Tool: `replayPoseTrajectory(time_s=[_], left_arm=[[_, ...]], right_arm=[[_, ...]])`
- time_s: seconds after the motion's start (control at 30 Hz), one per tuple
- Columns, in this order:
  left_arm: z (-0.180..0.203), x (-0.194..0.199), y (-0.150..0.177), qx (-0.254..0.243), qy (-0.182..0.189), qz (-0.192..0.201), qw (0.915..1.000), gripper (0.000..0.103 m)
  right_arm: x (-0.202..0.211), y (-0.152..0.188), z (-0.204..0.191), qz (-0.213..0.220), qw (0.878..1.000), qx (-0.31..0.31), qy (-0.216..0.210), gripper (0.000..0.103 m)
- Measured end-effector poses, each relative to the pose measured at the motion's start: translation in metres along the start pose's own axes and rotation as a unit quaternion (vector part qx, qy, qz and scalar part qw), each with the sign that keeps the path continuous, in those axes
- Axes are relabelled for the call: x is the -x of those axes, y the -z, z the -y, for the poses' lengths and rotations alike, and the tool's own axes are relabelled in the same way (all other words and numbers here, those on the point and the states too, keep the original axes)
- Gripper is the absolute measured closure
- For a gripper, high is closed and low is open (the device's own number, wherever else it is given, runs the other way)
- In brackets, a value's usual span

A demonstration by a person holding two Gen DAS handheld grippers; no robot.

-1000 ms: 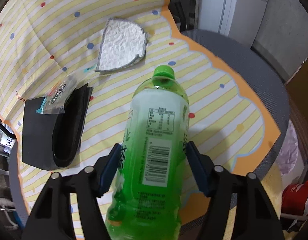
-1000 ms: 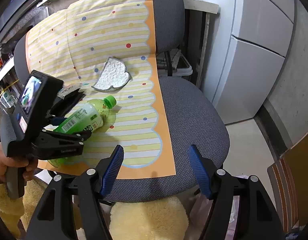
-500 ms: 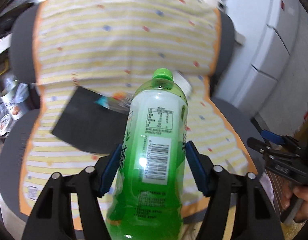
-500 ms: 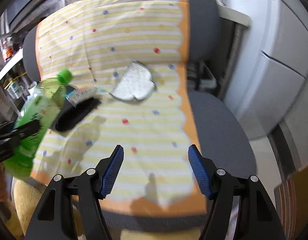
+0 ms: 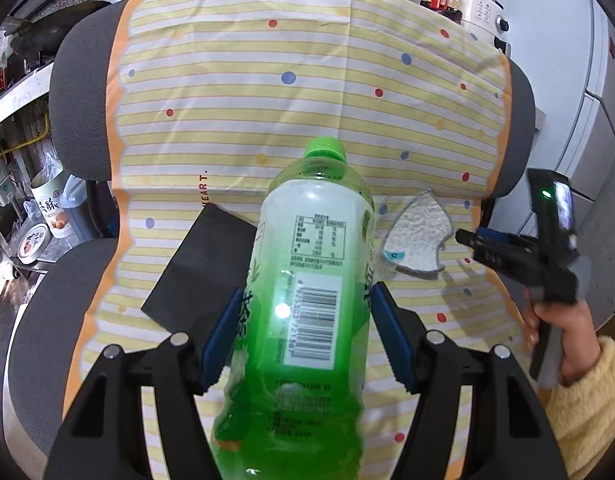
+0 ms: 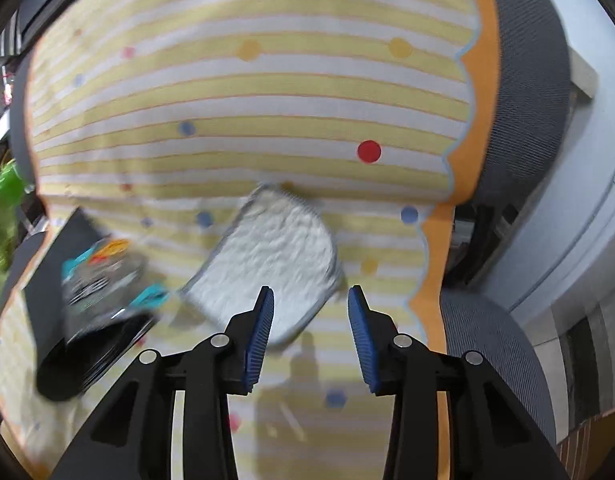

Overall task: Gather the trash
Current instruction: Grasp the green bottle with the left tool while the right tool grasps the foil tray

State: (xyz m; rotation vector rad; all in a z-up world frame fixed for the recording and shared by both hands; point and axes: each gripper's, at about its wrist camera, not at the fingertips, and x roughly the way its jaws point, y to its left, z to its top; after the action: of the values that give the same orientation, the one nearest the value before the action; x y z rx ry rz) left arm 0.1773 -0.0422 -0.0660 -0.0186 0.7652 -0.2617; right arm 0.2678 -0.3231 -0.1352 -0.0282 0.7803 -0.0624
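Now bottle (image 5: 307,312) off the chair in the left claw's (image 5: 303,340) clamp; right claw (image 6: 310,336) empty, closing, nearer the white pad (image 6: 267,264).

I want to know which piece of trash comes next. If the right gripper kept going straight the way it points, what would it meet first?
Most likely the white textured pad, lying just beyond the right gripper, whose jaws are closing with nothing between them. Depth is blurred, so how near it is stays uncertain.
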Motion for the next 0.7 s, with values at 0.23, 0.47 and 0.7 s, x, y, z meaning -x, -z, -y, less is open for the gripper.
replayPoseTrajectory(time_s=[0.23, 0.47, 0.7], left_arm=[[-0.001, -0.009, 0.003, -0.003, -0.004, -0.01, 0.9999, 0.039], [0.002, -0.003, 0.012, -0.008, -0.013, -0.022, 0.9996, 0.039], [0.024, 0.021, 0.031, -0.028, 0.001, -0.024, 0.9993, 0.039]], right_arm=[[-0.037, -0.017, 0.001, -0.027, 0.999, 0.017, 0.01, 0.074], [0.004, -0.004, -0.008, -0.017, 1.0, 0.022, 0.002, 0.097], [0.109, 0.031, -0.005, 0.016, 0.999, -0.014, -0.024, 0.098]])
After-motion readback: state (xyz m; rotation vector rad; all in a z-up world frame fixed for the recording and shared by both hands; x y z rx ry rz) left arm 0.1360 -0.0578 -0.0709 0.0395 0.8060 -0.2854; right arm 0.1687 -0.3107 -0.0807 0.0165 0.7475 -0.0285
